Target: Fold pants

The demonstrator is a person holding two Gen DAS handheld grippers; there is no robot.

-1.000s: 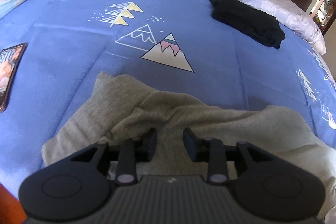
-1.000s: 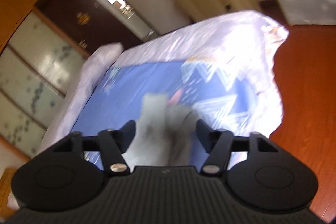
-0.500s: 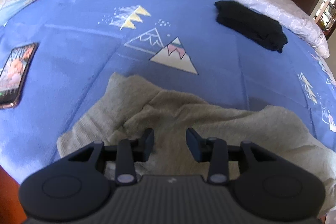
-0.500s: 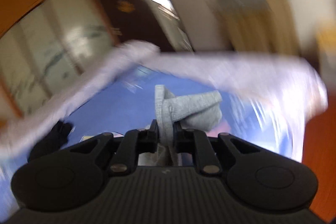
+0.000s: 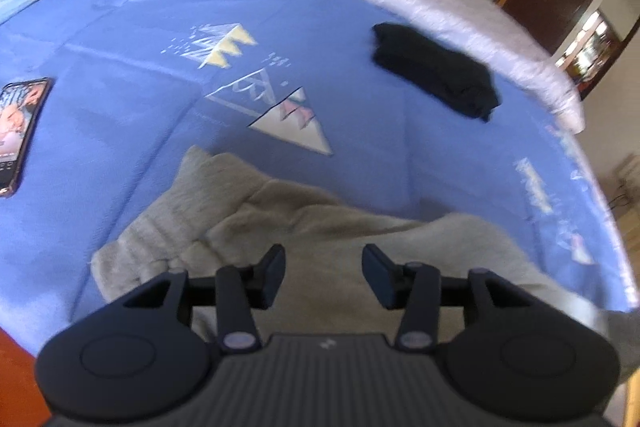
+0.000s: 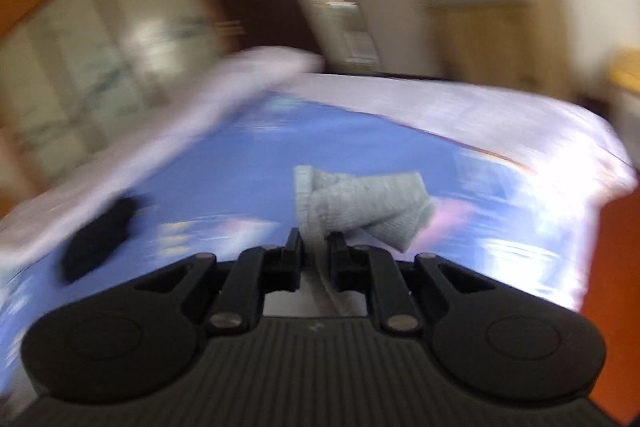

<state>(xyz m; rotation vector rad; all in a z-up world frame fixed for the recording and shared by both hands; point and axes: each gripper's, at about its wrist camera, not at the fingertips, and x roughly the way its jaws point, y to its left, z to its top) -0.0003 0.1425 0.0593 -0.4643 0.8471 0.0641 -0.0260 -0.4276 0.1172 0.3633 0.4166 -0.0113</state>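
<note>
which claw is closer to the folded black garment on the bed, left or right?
Hard to call. The folded black garment lies far beyond the opening left claw, up-right. The right claw, shut on the grey knit pants, sees it low-left. Neither touches it.

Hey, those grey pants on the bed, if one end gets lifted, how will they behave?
Likely floppy: the grey pants lie crumpled in soft folds on the blue bedspread, and the end clamped in the right gripper droops. The knit looks thick, so probably not slippery. The rest should trail behind.
</note>
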